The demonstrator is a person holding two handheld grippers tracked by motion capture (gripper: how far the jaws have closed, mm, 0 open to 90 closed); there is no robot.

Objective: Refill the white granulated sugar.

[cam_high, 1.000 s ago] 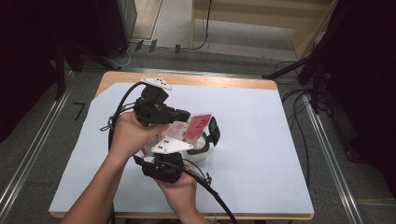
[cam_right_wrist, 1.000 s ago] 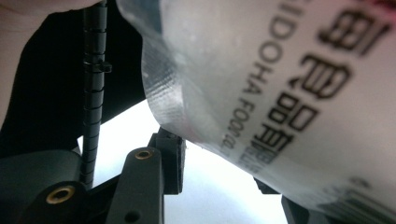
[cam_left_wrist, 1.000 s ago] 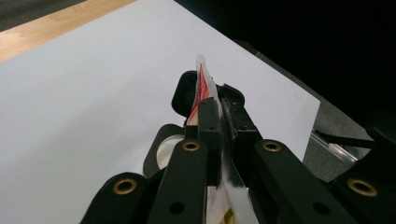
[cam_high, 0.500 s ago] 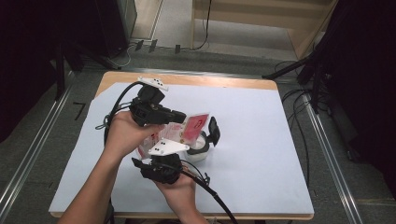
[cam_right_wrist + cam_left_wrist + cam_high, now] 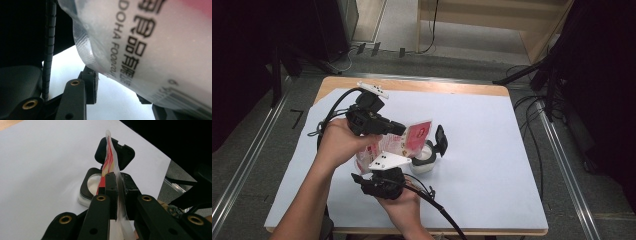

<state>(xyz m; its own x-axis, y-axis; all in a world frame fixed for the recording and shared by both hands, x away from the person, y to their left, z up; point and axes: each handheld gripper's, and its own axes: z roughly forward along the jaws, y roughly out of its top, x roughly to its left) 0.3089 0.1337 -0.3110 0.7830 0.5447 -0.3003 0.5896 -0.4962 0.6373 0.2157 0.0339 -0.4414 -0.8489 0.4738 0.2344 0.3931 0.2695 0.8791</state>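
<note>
Broadly, the worktop (image 5: 492, 165) is a wooden rectangle covered almost wholly by a smooth, matt white sheet; bare wood shows along its far edge. Toward the left half of the worktop, about midway between the near and far edges, both hands meet over a small container.

A plastic pouch (image 5: 404, 142) is the thing in hand: a soft, glossy film bag, red and pink on its printed face with pale, translucent sealed borders, and black lettering plus a barcode on the side seen in the right gripper view (image 5: 155, 50). It hangs in the air above the worktop, its long axis running roughly from the person's side up and away toward the right, the upper corner leaning over the container. In the left gripper view it is seen edge-on (image 5: 110, 162), a thin wavy seam rising between the jaws.

The left gripper (image 5: 399, 129) has its black jaws narrow, pinching the pouch's flat seam. The right gripper (image 5: 384, 172) sits below, its jaws part-way apart with the pouch's lower, fuller end between them; whether the pads press on it I cannot tell.

The container (image 5: 424, 159) is a small, rounded, white tub with a black hinged lid (image 5: 440, 140) standing open and upright, resting on the sheet just beneath the pouch.
</note>
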